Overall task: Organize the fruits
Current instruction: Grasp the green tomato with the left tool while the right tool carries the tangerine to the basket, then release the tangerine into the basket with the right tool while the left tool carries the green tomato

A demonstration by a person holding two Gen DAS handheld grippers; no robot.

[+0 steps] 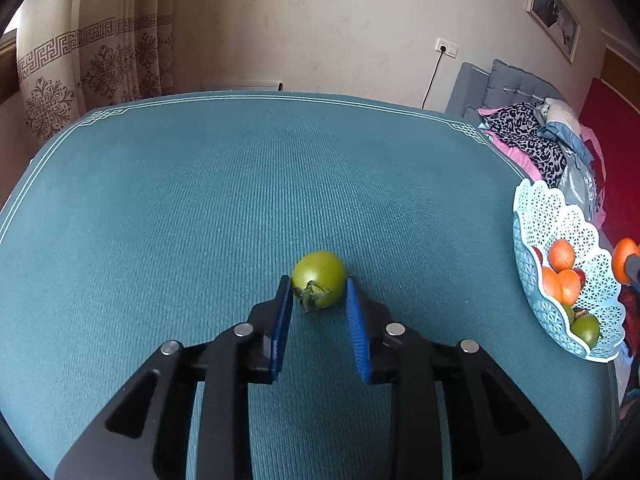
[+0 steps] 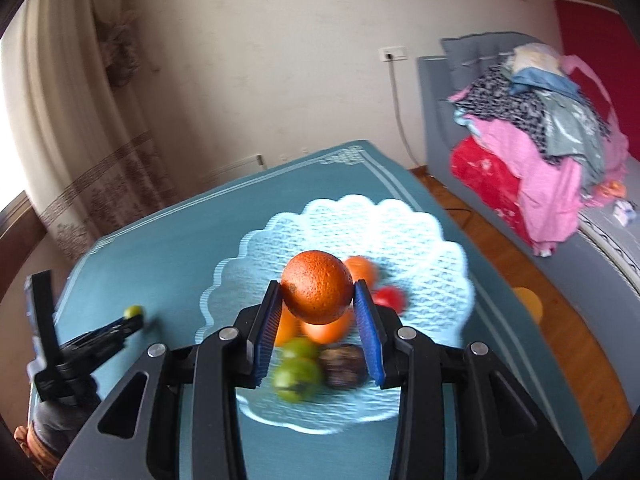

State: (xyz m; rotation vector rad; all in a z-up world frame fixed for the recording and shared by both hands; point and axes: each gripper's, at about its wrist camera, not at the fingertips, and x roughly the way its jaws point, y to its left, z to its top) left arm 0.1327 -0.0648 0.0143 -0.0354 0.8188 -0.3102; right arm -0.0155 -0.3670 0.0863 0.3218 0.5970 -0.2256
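Observation:
A green tomato point(image 1: 319, 279) with a dried stem lies on the teal tablecloth point(image 1: 200, 200). My left gripper point(image 1: 318, 294) has its blue pads on either side of it, and I cannot tell if they press it. My right gripper point(image 2: 316, 300) is shut on an orange point(image 2: 317, 286) and holds it above the pale blue lattice fruit basket point(image 2: 420, 248). The basket holds oranges, green tomatoes, a red fruit and a dark fruit. The basket point(image 1: 536, 216) also shows at the right in the left wrist view, with the held orange point(image 1: 624, 260) beside it.
The left gripper point(image 2: 120, 326) and green tomato point(image 2: 133, 311) show at the left in the right wrist view. A grey sofa with piled clothes point(image 2: 540, 140) stands beyond the table's right edge. Curtains point(image 1: 80, 60) hang at the far left.

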